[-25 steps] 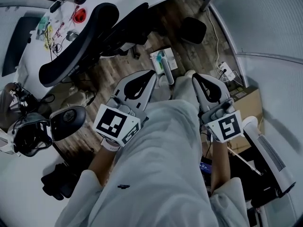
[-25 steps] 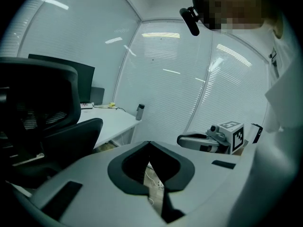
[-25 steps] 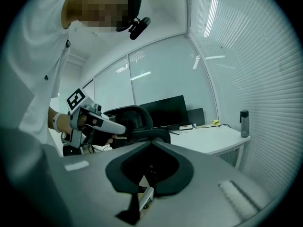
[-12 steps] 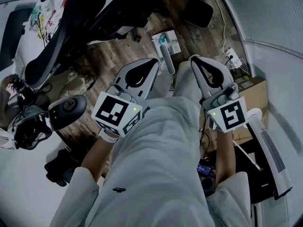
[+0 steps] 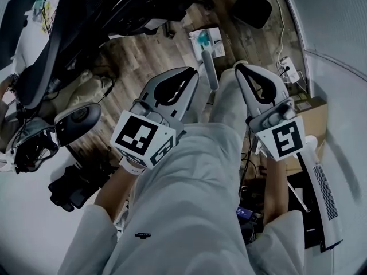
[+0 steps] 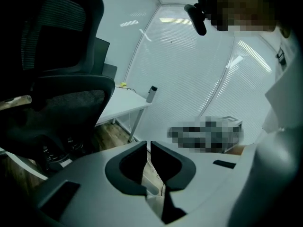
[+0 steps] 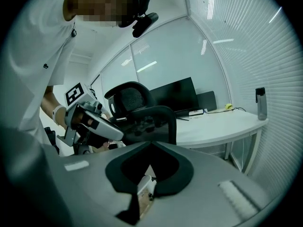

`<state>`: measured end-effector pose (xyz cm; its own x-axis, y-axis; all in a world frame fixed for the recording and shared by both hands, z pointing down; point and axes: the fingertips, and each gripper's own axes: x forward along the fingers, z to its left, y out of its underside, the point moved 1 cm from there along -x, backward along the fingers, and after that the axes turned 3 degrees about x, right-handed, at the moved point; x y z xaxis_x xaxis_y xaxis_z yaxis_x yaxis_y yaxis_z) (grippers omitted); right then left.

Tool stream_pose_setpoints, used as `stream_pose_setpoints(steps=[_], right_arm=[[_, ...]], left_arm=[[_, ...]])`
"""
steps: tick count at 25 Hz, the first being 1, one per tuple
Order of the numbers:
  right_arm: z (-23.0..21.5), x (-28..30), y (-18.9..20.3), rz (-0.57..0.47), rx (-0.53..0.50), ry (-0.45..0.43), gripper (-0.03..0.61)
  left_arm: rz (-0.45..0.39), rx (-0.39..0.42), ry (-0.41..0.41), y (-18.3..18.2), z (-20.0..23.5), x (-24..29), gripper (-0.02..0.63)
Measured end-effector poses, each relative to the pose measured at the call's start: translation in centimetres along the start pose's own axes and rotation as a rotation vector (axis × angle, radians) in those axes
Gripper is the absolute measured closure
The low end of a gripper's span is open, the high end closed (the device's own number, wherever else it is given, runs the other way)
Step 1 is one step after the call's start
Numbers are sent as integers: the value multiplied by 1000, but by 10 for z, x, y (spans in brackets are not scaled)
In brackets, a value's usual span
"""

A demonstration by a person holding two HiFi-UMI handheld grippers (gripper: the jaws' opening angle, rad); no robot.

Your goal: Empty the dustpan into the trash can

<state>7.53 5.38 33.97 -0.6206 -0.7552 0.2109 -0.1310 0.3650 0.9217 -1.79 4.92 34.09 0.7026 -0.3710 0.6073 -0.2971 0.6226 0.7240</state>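
Fingers on the left gripper (image 6: 148, 146) have just been opening to a thin slit with nothing between them. Those on the right gripper (image 7: 150, 144) meet, empty. Both are held low and aimed at the wood floor (image 5: 143, 56), likely to reach what looks like the dustpan (image 5: 206, 42). It is white with a handle and lies just beyond their tips. A dark round shape farther off may be the trash can (image 5: 252, 7).

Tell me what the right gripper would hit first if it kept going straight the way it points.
The right gripper would most likely meet the chair, straight beyond its shut jaws; depth is unclear.
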Motion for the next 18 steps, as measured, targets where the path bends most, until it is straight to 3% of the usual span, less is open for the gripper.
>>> stream_pose_setpoints(steps=[2, 5, 10, 18], right_arm=[[-3, 7, 7, 1, 1, -5, 568], [-7, 17, 18, 23, -1, -19, 568], [-17, 27, 31, 44, -14, -31, 568], [-22, 37, 49, 60, -60, -71, 566]], left_arm=[[9, -14, 3, 7, 1, 4, 585], [27, -42, 1, 17, 3, 10, 527], [60, -117, -65, 35, 16, 23, 502], [81, -229, -69, 54, 14, 35, 419]])
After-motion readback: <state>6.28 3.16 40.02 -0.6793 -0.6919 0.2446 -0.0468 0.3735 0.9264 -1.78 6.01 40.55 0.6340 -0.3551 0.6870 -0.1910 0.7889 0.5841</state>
